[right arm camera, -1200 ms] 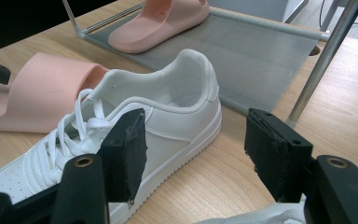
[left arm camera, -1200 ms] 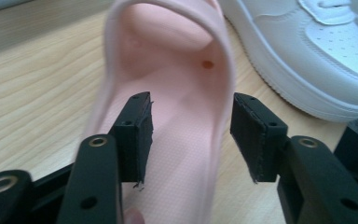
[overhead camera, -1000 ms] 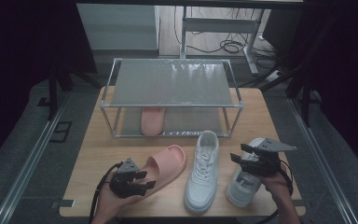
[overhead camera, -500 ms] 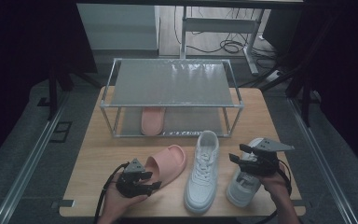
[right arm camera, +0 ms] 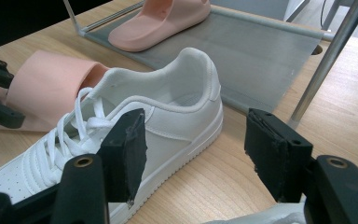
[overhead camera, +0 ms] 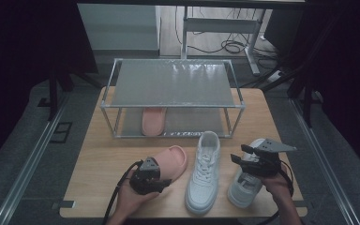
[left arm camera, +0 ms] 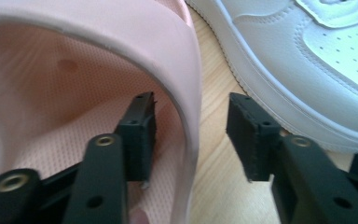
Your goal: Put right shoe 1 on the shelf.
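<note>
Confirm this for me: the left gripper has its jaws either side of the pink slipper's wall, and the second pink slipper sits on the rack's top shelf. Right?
Not quite. The second pink slipper sits on the rack's bottom shelf, under the top one, as the high view shows. The rest holds: the left gripper straddles the pink slipper's wall, and its jaws have just been closing.

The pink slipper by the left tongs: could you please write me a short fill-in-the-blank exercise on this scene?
1. The left tongs straddle the side wall of the pink ____.
2. The other pink slipper lies on the rack's ____ shelf.
3. Between the pink slipper and the right tongs lies a white ____.

Missing words: slipper; lower; sneaker
</note>
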### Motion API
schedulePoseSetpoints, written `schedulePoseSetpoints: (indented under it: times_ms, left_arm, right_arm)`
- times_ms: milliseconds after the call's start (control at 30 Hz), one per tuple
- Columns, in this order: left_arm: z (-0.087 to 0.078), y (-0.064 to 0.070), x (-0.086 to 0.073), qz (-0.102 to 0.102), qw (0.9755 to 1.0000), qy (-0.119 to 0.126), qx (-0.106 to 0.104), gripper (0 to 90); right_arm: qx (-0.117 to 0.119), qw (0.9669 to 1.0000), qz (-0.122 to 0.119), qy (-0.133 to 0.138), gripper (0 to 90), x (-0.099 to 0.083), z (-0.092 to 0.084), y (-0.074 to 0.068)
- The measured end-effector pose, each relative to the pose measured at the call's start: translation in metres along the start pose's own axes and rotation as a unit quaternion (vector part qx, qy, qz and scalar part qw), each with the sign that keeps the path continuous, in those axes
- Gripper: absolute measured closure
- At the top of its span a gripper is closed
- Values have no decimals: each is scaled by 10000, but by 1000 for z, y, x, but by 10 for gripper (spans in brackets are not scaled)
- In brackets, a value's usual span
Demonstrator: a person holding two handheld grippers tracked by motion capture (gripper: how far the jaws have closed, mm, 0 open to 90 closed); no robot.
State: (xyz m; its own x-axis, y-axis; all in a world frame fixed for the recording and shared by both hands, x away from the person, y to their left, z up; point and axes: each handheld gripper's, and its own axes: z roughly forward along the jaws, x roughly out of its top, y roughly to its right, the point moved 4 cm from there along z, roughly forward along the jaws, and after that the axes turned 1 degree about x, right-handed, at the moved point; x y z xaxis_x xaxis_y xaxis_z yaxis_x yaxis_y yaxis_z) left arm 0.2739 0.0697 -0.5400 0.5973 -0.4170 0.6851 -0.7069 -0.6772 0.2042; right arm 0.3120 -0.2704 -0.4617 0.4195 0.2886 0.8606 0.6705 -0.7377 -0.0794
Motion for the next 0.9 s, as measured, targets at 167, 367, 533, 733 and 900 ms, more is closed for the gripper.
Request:
schedulePoseSetpoints:
  times_ms: [167, 367, 533, 733, 900]
  left_arm:
    - [1, 1, -1, 64, 9999, 28, 79, 679]
    - [1, 0, -1, 99, 9998, 73, 124, 750]
    - [2, 1, -2, 129, 9998, 32, 115, 761]
    - [2, 1, -2, 126, 9999, 50, 90, 797]
    - [2, 1, -2, 102, 9999, 66, 80, 809]
  right_arm:
    - [4, 10000, -23, 22, 390, 1, -1, 0]
    - [5, 10000, -24, -10, 390, 0, 1, -1]
    - [10, 10000, -17, 3, 390, 0, 1, -1]
    - [11, 10000, -10, 13, 390, 0, 0, -1]
    - [10, 10000, -24, 1, 390, 0, 1, -1]
